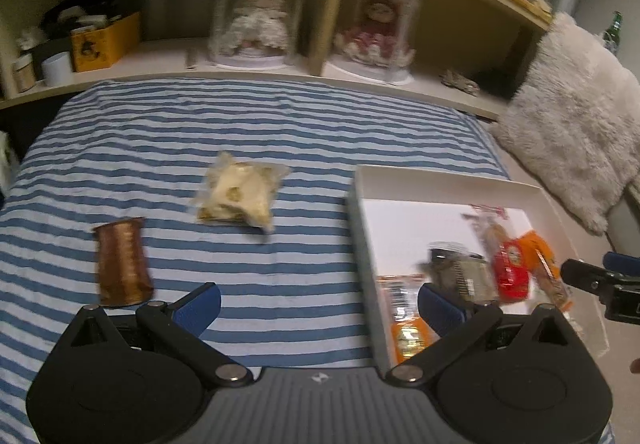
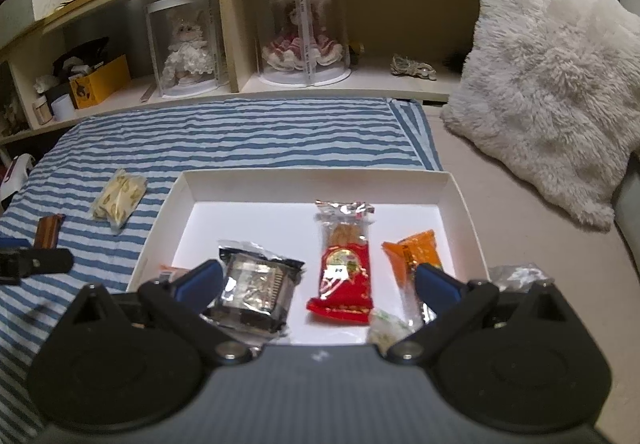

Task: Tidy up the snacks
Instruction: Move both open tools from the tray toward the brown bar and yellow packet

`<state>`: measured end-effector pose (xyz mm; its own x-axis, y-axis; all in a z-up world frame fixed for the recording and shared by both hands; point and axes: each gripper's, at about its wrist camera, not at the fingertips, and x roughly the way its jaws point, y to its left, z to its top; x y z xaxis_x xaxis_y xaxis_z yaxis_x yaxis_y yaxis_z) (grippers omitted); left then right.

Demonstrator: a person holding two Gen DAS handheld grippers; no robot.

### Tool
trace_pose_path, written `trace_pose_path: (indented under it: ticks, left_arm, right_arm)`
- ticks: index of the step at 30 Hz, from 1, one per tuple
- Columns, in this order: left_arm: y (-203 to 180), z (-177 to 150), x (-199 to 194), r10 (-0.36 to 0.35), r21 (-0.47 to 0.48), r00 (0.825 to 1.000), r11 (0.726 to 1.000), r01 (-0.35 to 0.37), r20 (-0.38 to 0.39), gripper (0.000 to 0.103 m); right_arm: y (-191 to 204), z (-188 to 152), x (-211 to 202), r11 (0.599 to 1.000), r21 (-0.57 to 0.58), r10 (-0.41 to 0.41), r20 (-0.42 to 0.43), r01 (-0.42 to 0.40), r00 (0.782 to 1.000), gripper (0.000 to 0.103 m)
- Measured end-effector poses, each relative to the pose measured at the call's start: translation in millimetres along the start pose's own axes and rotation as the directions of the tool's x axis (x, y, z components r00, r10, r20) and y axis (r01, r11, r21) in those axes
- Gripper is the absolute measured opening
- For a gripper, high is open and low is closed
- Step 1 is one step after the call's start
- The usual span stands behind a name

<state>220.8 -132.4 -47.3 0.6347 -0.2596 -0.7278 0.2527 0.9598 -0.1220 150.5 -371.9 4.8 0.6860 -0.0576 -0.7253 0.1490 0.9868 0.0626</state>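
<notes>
- Left gripper point(image 1: 320, 308): blue-padded fingers spread wide, holding nothing, above the blue-and-white striped cloth point(image 1: 168, 147).
- Right gripper point(image 2: 318, 284): fingers wide apart, empty, over the white cardboard tray point(image 2: 316, 176).

Left tool point(image 1: 318, 308) spread, empty; brown packet point(image 1: 122, 262), pale packet point(image 1: 242, 195) on striped cloth point(image 1: 280, 131).

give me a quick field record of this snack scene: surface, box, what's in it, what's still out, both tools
surface: blue-and-white striped cloth
container: white box on the cloth's right side, open top
in box: dark silver packet, red packet, orange packet, plus others partly hidden at the near edge
still out: pale clear-wrapped snack and brown foil packet, both on the cloth left of the box
left tool: open, empty, over the cloth by the box's left wall
right tool: open, empty, over the box
</notes>
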Motion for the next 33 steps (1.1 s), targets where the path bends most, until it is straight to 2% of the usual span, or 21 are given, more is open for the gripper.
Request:
trace_pose_path:
  ticks: [12, 18, 26, 30, 33]
  left_arm:
    - [54.3, -0.2, -16.7, 0.066, -0.021, 0.998, 0.998, -0.066, 0.009, 0.103]
    - [80.9, -4.5, -15.6, 0.088, -0.068, 0.996, 0.994, -0.087, 0.01, 0.103]
    - [113.4, -7.2, 3.8, 0.141, -0.147, 0.99, 0.979, -0.139, -0.001, 0.103]
    - [125.8, -4.8, 18.1, 0.139, -0.193, 0.99, 0.971, -0.14, -0.018, 0.103]
    - [129.0, -2.7, 29.7, 0.131, -0.206, 0.991, 0.969, -0.133, -0.022, 0.103]
  right_arm:
    - [35.9, 0.3, 4.8, 0.998, -0.014, 0.069, 0.021, -0.069, 0.997, 0.103]
    - [58.3, -2.6, 5.0, 0.992, -0.025, 0.125, 0.034, -0.124, 0.992, 0.103]
    - [96.7, -9.7, 4.3, 0.971, -0.087, 0.225, 0.047, -0.221, 0.973, 0.103]
    - [109.0, -9.2, 5.3, 0.959, -0.077, 0.276, 0.043, -0.273, 0.96, 0.103]
    - [119.6, -9.2, 4.8, 0.956, -0.093, 0.285, 0.058, -0.279, 0.957, 0.103]
